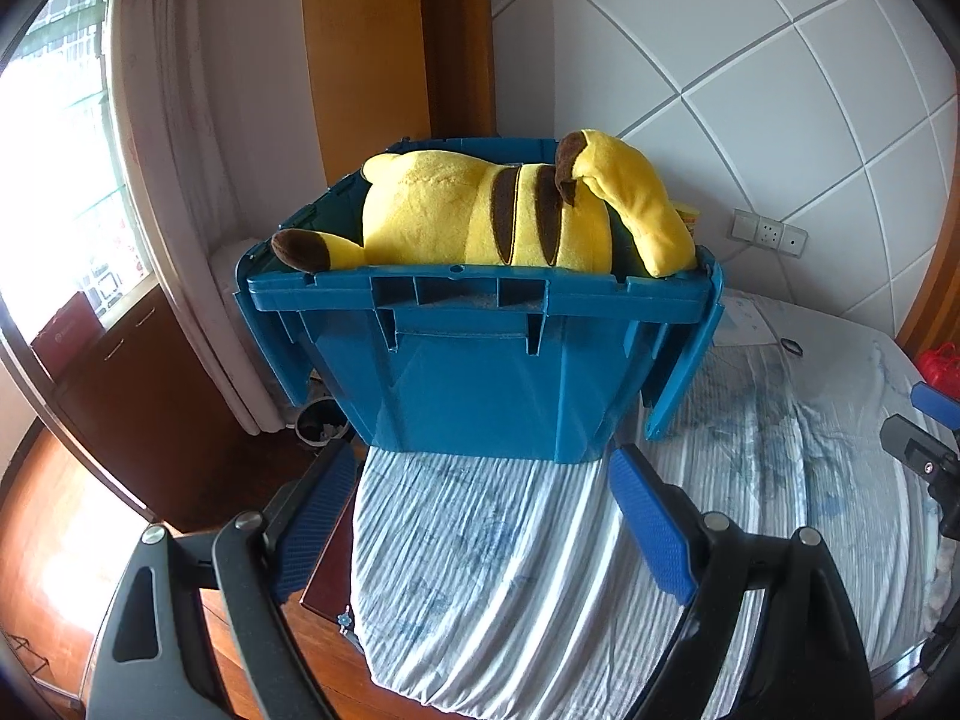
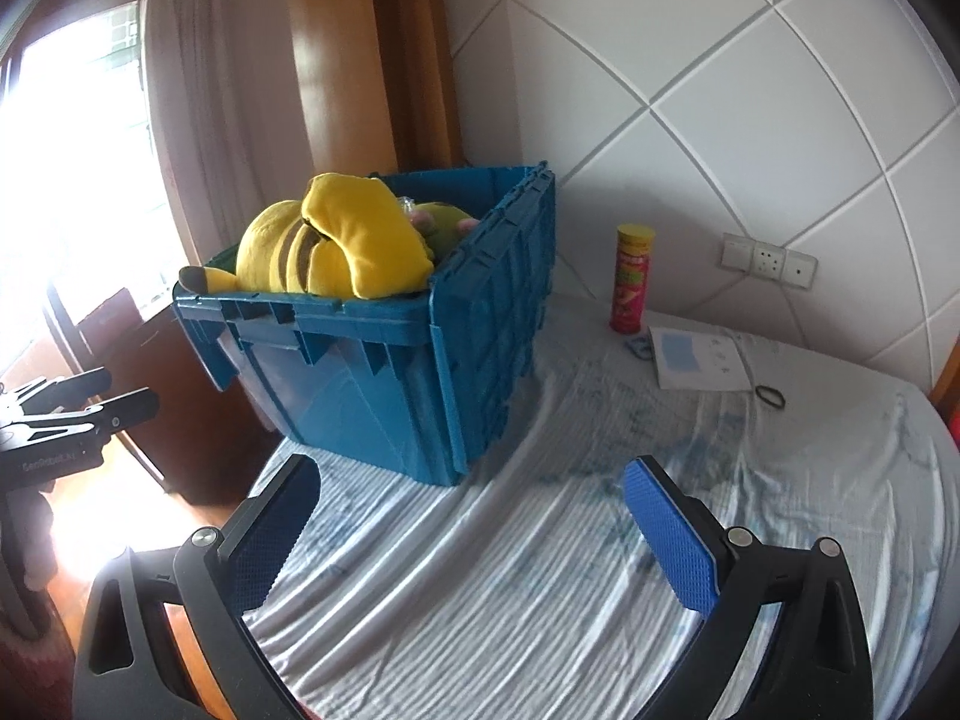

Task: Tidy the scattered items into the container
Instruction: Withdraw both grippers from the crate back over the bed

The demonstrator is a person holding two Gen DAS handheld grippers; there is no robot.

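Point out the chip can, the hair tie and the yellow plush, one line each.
chip can [image 2: 631,279]: right wrist view, middle of the red label.
hair tie [image 2: 771,396]: right wrist view, on the black loop's band.
yellow plush [image 1: 432,210]: left wrist view, on its back, inside the blue crate [image 1: 480,384].

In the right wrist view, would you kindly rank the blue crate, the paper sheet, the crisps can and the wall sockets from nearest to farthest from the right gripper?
1. Blue crate, ahead-left on the bed.
2. Paper sheet, ahead-right.
3. Crisps can, upright behind the sheet.
4. Wall sockets, on the wall.

The right gripper is open.
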